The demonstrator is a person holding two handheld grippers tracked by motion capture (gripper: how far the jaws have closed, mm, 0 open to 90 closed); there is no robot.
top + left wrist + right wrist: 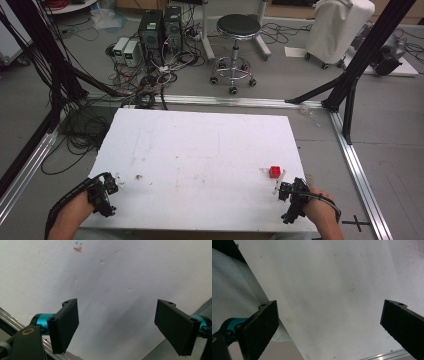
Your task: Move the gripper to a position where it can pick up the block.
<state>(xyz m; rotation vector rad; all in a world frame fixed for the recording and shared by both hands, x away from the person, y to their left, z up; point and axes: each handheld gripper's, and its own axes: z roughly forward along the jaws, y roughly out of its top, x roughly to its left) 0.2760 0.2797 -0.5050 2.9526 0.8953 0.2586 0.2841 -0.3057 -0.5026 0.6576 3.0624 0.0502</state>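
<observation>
Grippers (116,327) (329,330) agape; red block (275,171) (high view) nr right.

Black stool (239,27) far centre on floor; two computer towers (161,29) left of it; cable tangle (145,82).

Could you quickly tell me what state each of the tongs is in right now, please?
Left tongs: open, jaws wide apart, nothing between them.
Right tongs: open, jaws wide apart, nothing between them.

The left gripper (116,327) hangs over the white table (120,277), fingers (66,323) wide apart; nothing between them.
</observation>
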